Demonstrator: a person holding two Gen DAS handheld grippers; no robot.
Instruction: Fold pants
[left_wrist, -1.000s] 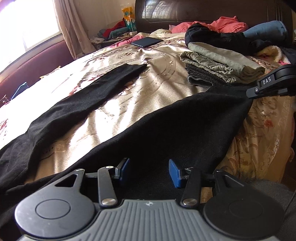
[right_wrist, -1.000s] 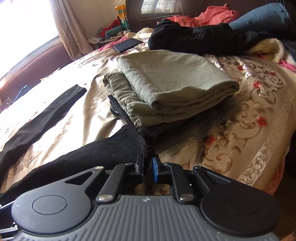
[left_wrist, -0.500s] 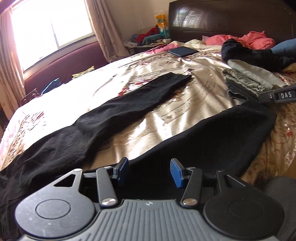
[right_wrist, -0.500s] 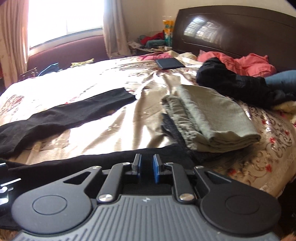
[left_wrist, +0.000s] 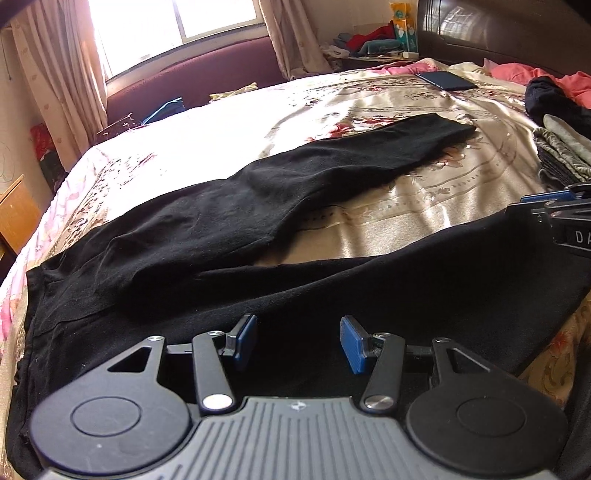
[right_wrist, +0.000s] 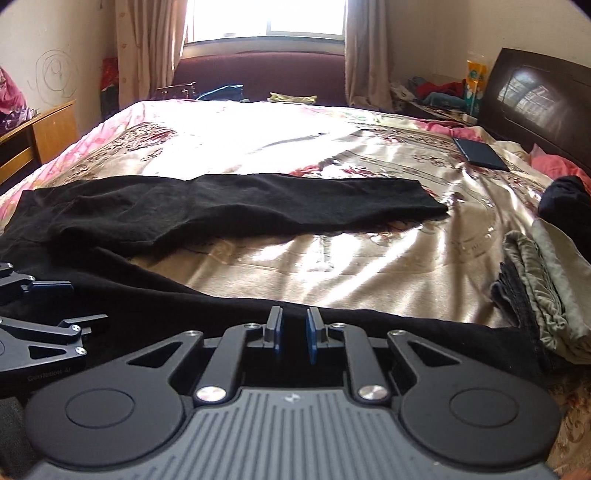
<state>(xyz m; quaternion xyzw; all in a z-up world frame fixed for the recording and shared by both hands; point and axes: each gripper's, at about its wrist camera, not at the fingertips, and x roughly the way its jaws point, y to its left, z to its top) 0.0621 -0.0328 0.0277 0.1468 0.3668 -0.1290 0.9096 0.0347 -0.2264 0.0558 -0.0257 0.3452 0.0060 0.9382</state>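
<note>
From the left wrist view, a pair of black knit pants (left_wrist: 229, 236) lies spread across a bed covered with a shiny gold satin bedspread patterned with red flowers (left_wrist: 406, 206). One leg runs away toward the upper right and ends flat on the cover; the other leg stretches across the near edge of the bed, right under the camera. The left claw (left_wrist: 297, 341) stands with its blue pads well apart over that near leg; dark cloth fills the gap between them, but the pads do not press on it. At the right edge the right claw (left_wrist: 554, 210) shows as a black arm with a blue pad at the far end of the near leg, though its grip cannot be judged from here. A folded stack of olive-green and grey clothes (left_wrist: 561, 155) sits on the bed's right side, and a flat dark tablet-like slab (left_wrist: 445, 80) lies near the headboard. From the right wrist view, the same pants (right_wrist: 229, 206) lie with the far leg straight across the bedspread (right_wrist: 332, 266) and the near leg along the bed's edge beneath the claw. The right claw (right_wrist: 293, 334) has its pads drawn close together with only a narrow gap, the edge of the near leg rising into it, pinched between them. The left claw (right_wrist: 70, 301) shows at the left edge, open over the black cloth. The folded stack (right_wrist: 546, 291) rests just right of the near leg's end.
</note>
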